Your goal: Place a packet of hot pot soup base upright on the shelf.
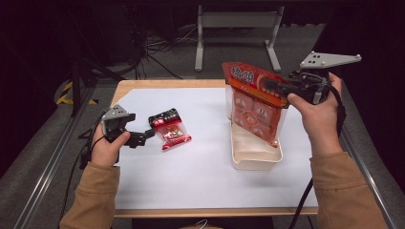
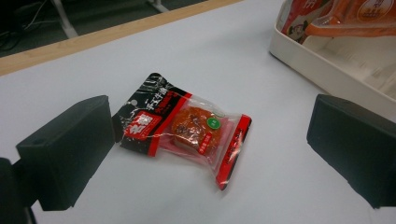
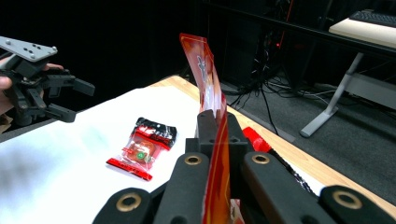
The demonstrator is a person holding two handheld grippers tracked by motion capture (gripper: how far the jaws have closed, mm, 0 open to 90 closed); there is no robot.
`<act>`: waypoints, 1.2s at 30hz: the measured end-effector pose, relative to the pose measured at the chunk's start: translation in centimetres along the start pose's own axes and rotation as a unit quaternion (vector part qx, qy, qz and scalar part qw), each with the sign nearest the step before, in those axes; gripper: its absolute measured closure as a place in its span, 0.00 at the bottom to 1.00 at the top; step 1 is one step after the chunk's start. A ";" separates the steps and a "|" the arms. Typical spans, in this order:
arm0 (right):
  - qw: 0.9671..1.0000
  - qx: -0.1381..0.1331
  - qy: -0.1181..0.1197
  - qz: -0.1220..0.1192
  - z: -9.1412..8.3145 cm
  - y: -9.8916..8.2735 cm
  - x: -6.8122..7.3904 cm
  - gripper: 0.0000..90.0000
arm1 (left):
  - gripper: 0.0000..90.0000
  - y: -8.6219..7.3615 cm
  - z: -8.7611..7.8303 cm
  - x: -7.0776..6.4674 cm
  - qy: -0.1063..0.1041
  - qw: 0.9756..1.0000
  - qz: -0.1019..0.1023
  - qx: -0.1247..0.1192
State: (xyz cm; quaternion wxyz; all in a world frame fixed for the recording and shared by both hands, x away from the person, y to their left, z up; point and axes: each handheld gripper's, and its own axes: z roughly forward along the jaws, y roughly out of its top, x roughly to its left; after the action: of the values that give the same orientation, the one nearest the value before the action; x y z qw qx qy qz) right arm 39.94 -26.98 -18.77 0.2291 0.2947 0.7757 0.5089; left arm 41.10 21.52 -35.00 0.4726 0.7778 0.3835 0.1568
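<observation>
A small red and black snack packet (image 1: 169,130) lies flat on the white table sheet, left of centre. My left gripper (image 1: 147,137) rests low just left of it, open; in the left gripper view the packet (image 2: 187,128) lies between the wide-spread jaws of that gripper (image 2: 212,140), and the pads do not press on it. My right gripper (image 1: 270,88) is shut on the top edge of a large orange-red bag (image 1: 253,107). The bag hangs upright with its lower end inside a cream tray (image 1: 255,160). In the right gripper view the bag (image 3: 203,70) rises from the closed jaws of the right gripper (image 3: 217,126).
The white sheet (image 1: 200,167) covers a wooden table with bare room in front and in the middle. The cream tray (image 2: 322,74) stands right of the small packet (image 3: 144,147). Grey floor, table legs and cables lie beyond the far edge.
</observation>
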 end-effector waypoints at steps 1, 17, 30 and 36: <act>1.000 0.000 0.000 0.001 0.1 -0.1 -0.1 1.00 | 0.02 0.0 0.0 0.0 0.000 1.000 0.002 0.001; 1.000 0.004 -0.010 0.020 0.8 -2.6 -2.0 1.00 | 0.02 -0.2 0.6 -0.2 -0.005 0.999 0.022 0.023; 0.999 -0.009 -0.012 0.031 0.7 -4.4 -2.6 1.00 | 0.02 -0.5 1.2 -0.2 -0.008 0.999 0.033 -0.007; 0.999 -0.003 -0.011 0.034 1.0 -5.4 -2.6 1.00 | 0.03 -0.5 1.5 -0.2 -0.010 0.999 0.036 -0.007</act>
State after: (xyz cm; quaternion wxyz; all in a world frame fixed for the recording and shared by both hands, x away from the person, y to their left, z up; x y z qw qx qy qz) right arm 41.31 -29.80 -24.02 0.2207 0.3262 0.7611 0.5153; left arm 41.64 20.58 -36.19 0.4763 0.7891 0.3493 0.1687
